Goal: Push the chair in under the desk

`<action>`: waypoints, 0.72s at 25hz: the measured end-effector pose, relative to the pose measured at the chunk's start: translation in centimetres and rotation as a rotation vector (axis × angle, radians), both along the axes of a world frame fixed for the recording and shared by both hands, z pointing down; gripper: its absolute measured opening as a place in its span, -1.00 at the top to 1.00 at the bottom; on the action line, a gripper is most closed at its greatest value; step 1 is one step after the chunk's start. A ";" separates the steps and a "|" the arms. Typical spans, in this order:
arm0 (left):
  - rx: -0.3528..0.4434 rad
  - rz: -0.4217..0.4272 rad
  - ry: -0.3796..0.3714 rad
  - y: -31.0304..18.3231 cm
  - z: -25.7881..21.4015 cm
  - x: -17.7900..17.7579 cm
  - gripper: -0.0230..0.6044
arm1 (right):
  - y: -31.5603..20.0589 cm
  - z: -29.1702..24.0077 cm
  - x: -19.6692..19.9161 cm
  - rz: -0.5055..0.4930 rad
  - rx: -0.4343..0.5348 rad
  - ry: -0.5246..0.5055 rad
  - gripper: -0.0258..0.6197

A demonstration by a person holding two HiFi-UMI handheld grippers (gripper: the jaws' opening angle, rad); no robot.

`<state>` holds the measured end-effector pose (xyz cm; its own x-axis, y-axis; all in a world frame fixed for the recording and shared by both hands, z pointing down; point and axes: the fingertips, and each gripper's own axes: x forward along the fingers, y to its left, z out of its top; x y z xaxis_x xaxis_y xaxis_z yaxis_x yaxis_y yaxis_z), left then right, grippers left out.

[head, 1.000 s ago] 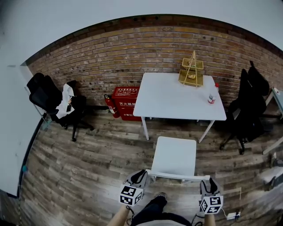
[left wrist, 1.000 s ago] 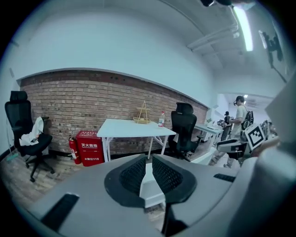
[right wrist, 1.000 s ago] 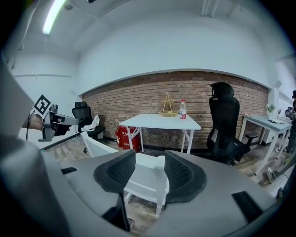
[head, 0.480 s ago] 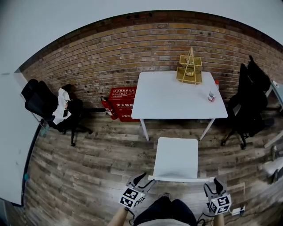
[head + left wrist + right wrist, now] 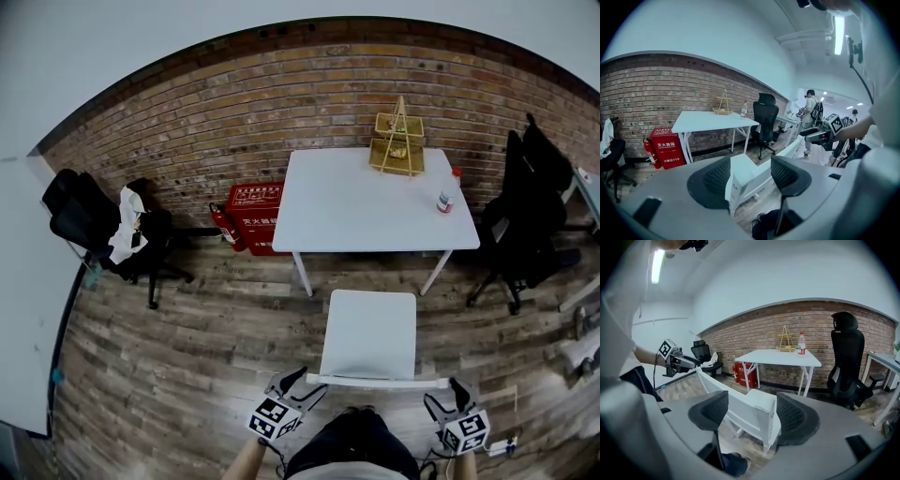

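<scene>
Standing just before the front edge of the white rectangular desk (image 5: 375,211), the white plastic chair (image 5: 370,333) has a red cabinet (image 5: 253,217) and a black office chair (image 5: 525,216) at either side.

In the left gripper view, the left gripper (image 5: 750,174) tilts downward. Its jaws have just been opening and stand wide apart around the backrest's end.

The right gripper view shows the right gripper (image 5: 751,412) doing likewise at the other end.

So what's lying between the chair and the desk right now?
Nothing: the head view shows only bare wooden floor between the white chair and the desk.
</scene>
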<state>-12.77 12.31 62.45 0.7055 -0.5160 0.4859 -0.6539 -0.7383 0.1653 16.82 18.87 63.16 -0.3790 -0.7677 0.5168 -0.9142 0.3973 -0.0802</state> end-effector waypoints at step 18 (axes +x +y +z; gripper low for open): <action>-0.043 0.025 -0.100 -0.2 4.1 1.5 0.06 | -0.6 3.6 0.2 -0.079 -0.077 0.047 -0.07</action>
